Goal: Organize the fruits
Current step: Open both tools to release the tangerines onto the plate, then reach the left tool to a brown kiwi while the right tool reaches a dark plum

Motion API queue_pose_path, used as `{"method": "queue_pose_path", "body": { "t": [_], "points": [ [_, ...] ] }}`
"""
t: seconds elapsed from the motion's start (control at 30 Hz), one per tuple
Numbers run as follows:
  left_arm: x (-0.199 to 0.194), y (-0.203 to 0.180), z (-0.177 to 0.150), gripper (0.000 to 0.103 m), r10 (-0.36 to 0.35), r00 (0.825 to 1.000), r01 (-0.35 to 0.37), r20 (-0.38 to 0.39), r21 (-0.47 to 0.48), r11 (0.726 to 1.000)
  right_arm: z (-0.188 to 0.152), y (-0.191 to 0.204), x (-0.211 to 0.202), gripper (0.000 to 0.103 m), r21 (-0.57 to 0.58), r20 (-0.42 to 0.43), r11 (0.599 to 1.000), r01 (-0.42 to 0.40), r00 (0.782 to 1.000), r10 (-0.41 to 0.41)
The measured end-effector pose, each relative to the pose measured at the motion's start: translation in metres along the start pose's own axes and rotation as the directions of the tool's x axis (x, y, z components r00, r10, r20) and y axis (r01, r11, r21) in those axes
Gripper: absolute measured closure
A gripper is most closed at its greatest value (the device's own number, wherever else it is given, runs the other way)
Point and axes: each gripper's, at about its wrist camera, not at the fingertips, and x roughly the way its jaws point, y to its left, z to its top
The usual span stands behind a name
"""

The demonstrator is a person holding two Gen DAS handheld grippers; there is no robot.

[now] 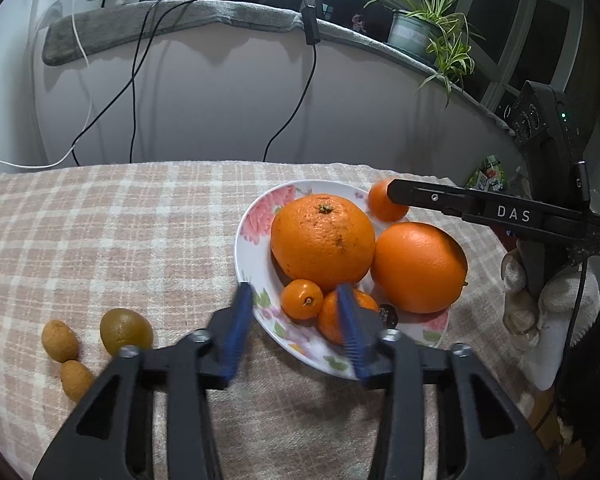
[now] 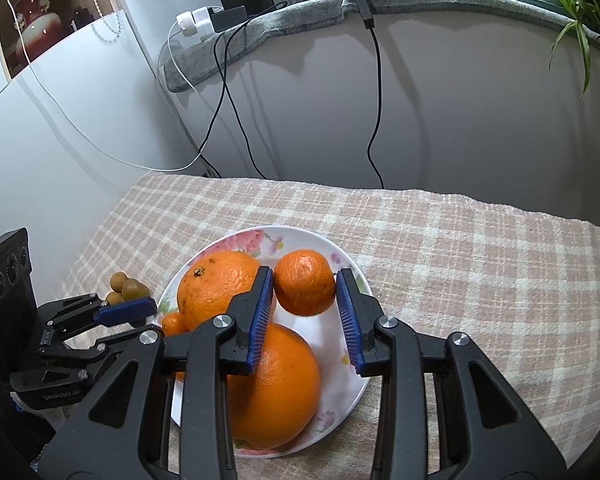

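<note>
at the far left, three small brownish fruits [image 1: 78, 344] lie on the checked cloth [image 1: 140, 240], off the plate [image 1: 256, 268]. your left gripper [image 1: 296, 312] hangs open over its near rim, holding nothing. your right gripper [image 2: 305, 300] brackets a small mandarin [image 2: 305, 282] above the plate; whether the pads press on it i cannot tell. next: let it settle beside the oranges.
</note>
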Motion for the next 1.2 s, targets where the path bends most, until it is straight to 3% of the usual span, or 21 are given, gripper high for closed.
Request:
{"method": "queue_pose_path", "body": {
  "t": [0.1,0.13,0.2,0.33,0.5,0.87,0.97,1.2],
  "points": [
    [-0.002,0.000,0.000,0.046,0.004,1.000,-0.004,0.006,-0.002,1.000,0.001,0.001,-0.003,0.033,-0.001,0.016,1.000,0.012,1.000,-0.012],
    [-0.002,0.001,0.000,0.045,0.006,1.000,-0.006,0.007,-0.003,1.000,0.001,0.002,-0.005,0.031,-0.001,0.022,1.000,0.011,1.000,-0.011],
    [-0.004,0.002,-0.001,0.038,0.010,1.000,-0.010,0.007,-0.007,1.000,0.003,0.005,-0.007,0.031,-0.007,0.027,1.000,0.016,1.000,-0.016],
    [-0.008,0.003,-0.001,0.038,0.021,1.000,-0.021,0.015,-0.004,1.000,0.003,0.010,-0.011,0.025,-0.017,0.037,0.999,0.029,0.999,-0.028],
    [-0.017,0.004,-0.004,0.022,0.061,0.998,-0.061,0.020,0.000,0.998,0.002,0.018,-0.017,0.023,-0.027,0.047,0.999,0.033,0.998,-0.031],
    [-0.039,0.024,-0.016,0.021,0.141,0.990,-0.142,0.016,0.008,0.990,-0.006,0.058,-0.026,0.016,-0.091,0.052,0.996,0.021,0.999,-0.016],
    [-0.045,0.033,-0.020,0.021,0.153,0.988,-0.153,0.012,0.004,0.988,-0.009,0.072,-0.027,0.009,-0.114,0.061,0.993,0.017,0.998,-0.010],
    [-0.065,0.061,-0.035,0.021,0.208,0.978,-0.207,0.011,-0.005,0.978,-0.019,0.111,-0.024,0.009,-0.184,0.052,0.982,-0.031,0.998,0.041]
  ]
}}
